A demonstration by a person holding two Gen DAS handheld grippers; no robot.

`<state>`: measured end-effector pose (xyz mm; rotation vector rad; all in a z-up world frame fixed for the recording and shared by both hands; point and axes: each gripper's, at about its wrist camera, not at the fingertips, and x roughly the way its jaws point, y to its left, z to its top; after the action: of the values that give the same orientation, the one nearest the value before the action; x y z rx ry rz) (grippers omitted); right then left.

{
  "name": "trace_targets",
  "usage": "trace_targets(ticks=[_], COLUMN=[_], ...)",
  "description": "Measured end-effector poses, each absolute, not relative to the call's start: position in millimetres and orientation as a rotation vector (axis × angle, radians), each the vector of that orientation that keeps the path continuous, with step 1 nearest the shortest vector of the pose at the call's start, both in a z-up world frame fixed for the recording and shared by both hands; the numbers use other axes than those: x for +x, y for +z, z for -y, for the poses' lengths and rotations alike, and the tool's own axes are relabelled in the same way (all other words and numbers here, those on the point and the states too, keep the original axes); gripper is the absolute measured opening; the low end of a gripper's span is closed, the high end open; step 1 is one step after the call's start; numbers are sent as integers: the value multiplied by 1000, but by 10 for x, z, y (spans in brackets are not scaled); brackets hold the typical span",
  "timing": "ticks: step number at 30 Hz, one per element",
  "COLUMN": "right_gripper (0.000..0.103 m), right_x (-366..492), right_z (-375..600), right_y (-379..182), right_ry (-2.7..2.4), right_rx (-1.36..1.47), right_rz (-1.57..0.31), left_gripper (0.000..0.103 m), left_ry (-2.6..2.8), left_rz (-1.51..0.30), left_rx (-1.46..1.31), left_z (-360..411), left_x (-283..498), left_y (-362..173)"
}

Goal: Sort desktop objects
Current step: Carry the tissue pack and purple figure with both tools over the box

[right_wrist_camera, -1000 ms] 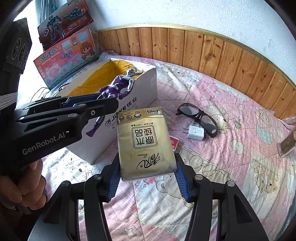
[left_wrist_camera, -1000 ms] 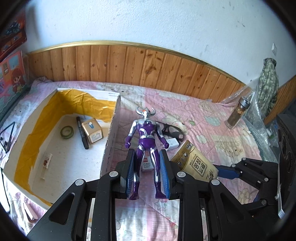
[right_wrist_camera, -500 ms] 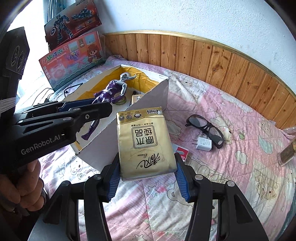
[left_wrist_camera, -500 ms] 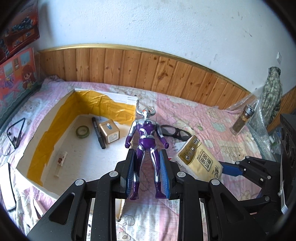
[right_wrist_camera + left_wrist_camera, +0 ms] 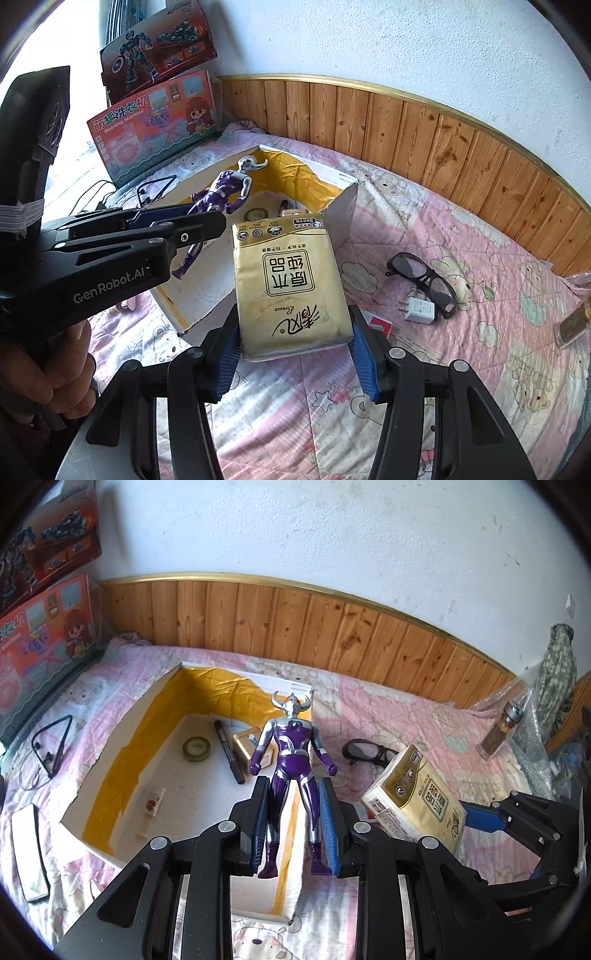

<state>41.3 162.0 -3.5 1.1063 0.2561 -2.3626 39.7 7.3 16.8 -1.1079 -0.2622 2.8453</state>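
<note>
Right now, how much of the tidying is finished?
About halfway, I'd guess. Already in the white box: tape roll, black marker, a small gold box and a little tube. In hand: the left claw grips the purple toy figure, the right claw the tissue pack. Left on the blanket: glasses and white charger.

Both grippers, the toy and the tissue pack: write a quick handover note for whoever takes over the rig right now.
Left gripper: shut on the purple figure by its legs, held above the open box.
Right gripper: shut on the gold tissue pack, beside the box's near wall.
Done: tape roll, marker and a small tin lie in the box.
Left: drop both held items in; glasses and charger lie on the quilt.
</note>
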Motion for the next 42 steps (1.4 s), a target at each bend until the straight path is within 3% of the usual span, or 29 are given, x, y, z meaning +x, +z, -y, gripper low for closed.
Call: trace_targets(ticks=[42], right_gripper=[55], right_x=[164], right_z=[-804], right_y=[-141], right_ry=[-2340], right_rx=[1111], right_rz=[-313], left_gripper=[27], left_ry=[2787], left_rz=[437], left_rx=[-1176], left_z=[704], left_x=[128], left_y=[-66])
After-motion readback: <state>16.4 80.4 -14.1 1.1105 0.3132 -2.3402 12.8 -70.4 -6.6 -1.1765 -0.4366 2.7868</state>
